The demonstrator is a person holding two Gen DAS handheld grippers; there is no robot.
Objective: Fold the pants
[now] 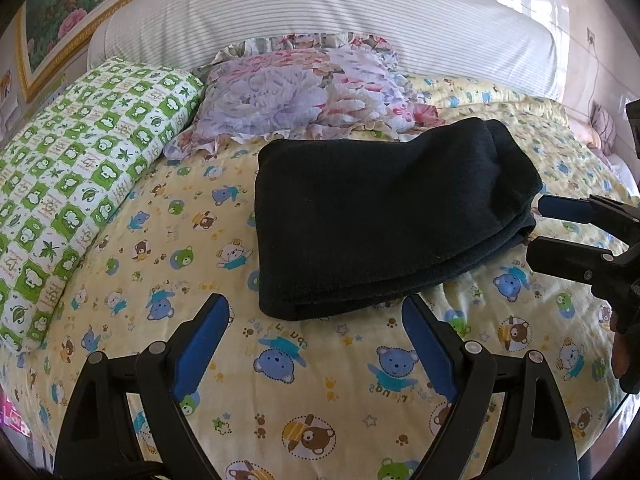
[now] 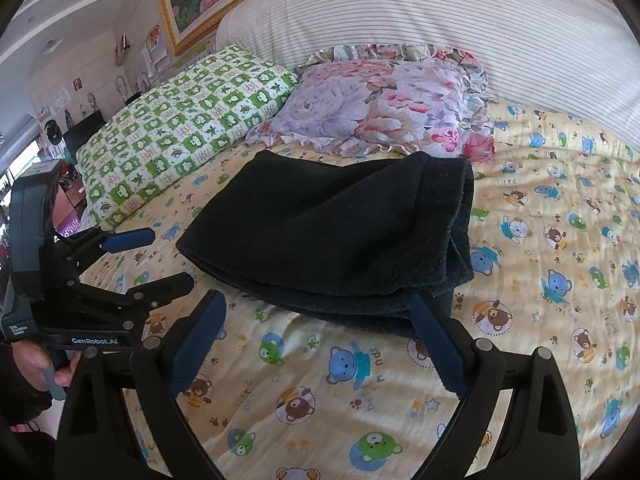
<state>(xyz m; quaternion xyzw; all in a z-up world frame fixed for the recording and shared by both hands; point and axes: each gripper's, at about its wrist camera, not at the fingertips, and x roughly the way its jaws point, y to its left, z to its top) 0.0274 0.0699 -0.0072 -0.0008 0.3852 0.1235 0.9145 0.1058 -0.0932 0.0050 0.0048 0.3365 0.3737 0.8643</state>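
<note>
On yellow bear-print bedsheet (image 1: 320, 360), black fleece pants (image 1: 380, 220) folded thick, left gripper (image 1: 316, 340) and right gripper (image 2: 320, 344) both spread, empty; likely to spring open if nudged.

Two pillows (image 1: 80, 160), one pants (image 1: 380, 220)

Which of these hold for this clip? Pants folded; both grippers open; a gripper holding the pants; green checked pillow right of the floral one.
1. The black fleece pants lie folded in a stack on the yellow bear-print bedsheet. True.
2. The left gripper and right gripper are both open. True.
3. One gripper grips the pants. False: neither holds anything.
4. The green checked pillow lies right of the floral pillow. False: it lies left.
</note>
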